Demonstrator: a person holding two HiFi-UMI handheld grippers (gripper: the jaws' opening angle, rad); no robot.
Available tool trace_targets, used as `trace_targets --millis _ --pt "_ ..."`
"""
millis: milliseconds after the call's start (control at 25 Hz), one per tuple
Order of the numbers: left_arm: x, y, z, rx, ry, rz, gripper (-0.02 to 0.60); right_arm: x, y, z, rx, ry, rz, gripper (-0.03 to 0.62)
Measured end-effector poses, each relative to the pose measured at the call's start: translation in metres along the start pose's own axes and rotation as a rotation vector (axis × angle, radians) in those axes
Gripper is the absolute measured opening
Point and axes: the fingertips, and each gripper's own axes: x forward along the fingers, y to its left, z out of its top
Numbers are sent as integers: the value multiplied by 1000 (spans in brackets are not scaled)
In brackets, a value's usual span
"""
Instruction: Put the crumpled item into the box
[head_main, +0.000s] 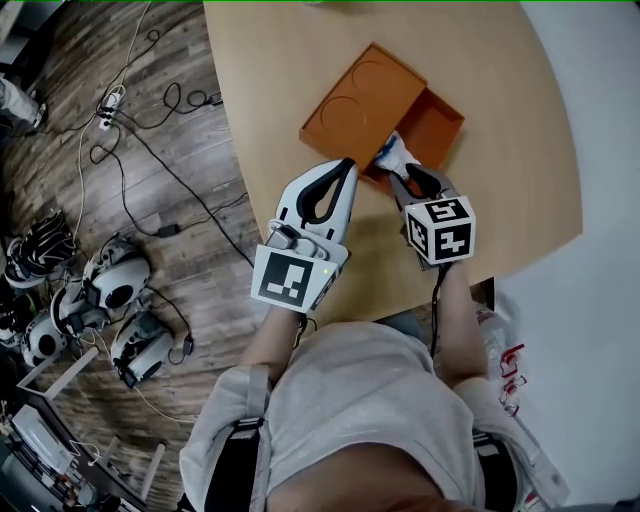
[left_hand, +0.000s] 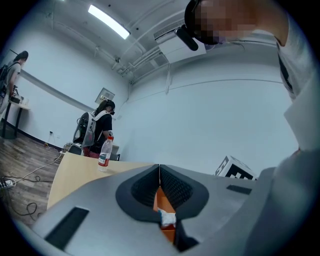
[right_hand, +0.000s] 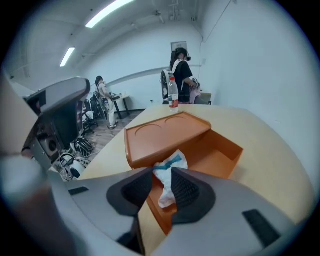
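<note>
Over on the pale wood surface (head_main: 520, 120) sits the orange box (head_main: 447, 118), with its lid (head_main: 360, 100) lying across one half so only the other half is open. Both hand-held grippers are parked at the near edge of it.

Left tongs (left_hand: 159, 170) are pressed together at the tips with nothing in them, just idling beside the box. Right tongs (right_hand: 162, 171) are spread. The crumpled item (right_hand: 167, 172), white with a bit of blue, sits between them, but the pads don't look like they're squeezing it. It's at the near wall of the open half, and I honestly can't tell whether it's fully inside or draped on the rim.

So my read is that this is the drop-off step. The next move would be lifting the right tongs straight clear without snagging the wad, then nudging it in if it's hung up on the wall.

View differences:
- The head view shows both grippers side by side, but the wad is only a tiny white blob there.
- The right gripper view is the one that shows the gap at the pads.
- The left gripper view only peeks at the box and wad through the slit below its closed tips.
- The water bottle (right_hand: 173, 95) at the far end shows in the gripper views only.
</note>
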Motion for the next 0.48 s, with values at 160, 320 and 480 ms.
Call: trace_targets --millis 160,320,480 --pt "1 -17 1 17 3 -16 14 -30 -4 15 63 -175 -22 16" --pt "-3 -34 8 37 -16 -34 14 -61 1 23 113 -299 -10 11" --pt "-8 -58 18 69 -26 -46 14 -100 5 28 115 -405 -26 11"
